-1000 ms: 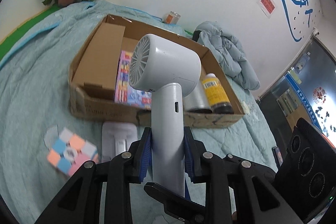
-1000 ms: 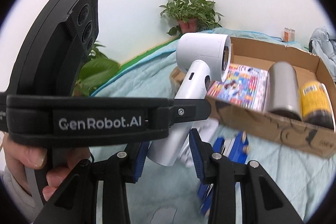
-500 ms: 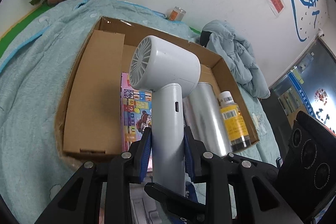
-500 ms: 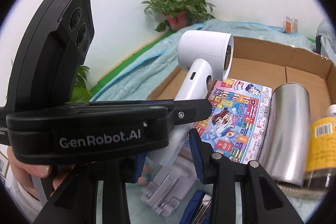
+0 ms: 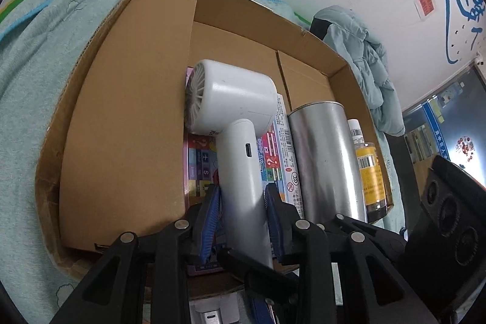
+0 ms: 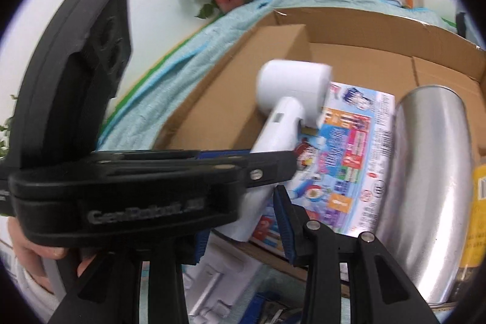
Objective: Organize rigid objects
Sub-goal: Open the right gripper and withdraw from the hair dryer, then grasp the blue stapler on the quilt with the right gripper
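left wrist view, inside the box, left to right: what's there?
Brown carton → white hair dryer, held over the colourful game box → silver cylinder → yellow-label bottle.

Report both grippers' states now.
Left gripper: shut on the white handheld hair dryer, gripping its handle.
Right gripper: both pads flank the same handle; contact cannot be told.

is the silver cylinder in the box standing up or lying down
Lying down: the silver cylinder rests on its side in the cardboard box, between the colourful game box and yellow-labelled bottle.
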Motion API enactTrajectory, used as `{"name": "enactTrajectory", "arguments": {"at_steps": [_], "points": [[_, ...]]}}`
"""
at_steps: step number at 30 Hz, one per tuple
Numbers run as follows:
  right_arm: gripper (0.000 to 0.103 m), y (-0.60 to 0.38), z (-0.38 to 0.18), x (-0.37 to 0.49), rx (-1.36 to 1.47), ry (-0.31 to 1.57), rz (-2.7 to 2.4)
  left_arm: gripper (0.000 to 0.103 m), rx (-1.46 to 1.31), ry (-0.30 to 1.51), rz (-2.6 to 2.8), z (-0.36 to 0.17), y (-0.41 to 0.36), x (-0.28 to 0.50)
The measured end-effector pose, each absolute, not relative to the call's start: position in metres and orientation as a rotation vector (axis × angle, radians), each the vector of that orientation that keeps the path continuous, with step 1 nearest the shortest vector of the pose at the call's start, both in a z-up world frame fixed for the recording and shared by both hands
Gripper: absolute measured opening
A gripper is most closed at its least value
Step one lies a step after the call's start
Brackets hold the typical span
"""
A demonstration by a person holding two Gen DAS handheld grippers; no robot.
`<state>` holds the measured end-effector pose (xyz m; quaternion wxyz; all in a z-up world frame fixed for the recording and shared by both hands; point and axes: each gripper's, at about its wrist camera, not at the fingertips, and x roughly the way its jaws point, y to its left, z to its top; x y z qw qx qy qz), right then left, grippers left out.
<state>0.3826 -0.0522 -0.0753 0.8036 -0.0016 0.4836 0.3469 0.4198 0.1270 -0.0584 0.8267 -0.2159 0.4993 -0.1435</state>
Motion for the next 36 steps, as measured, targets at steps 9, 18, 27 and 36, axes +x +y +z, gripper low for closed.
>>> {"name": "enactTrajectory", "arguments": {"at_steps": [9, 18, 27, 36], "points": [[0.038, -0.046, -0.082, 0.389, 0.035, 1.065, 0.767, 0.039, -0.342, 0.92, -0.204, -0.029, 0.136, 0.375], [0.086, -0.09, -0.05, 0.326, -0.045, 0.819, 0.626, 0.102, -0.098, 0.582, 0.021, 0.008, 0.134, 0.275], [0.04, -0.135, -0.041, 0.257, -0.022, 0.716, 0.567, 0.003, -0.081, 0.598, -0.018, -0.002, 0.11, 0.22], [0.095, -0.145, -0.066, 0.233, 0.028, 0.814, 0.615, 0.102, -0.159, 0.639, 0.006, -0.02, 0.093, 0.201]]}}
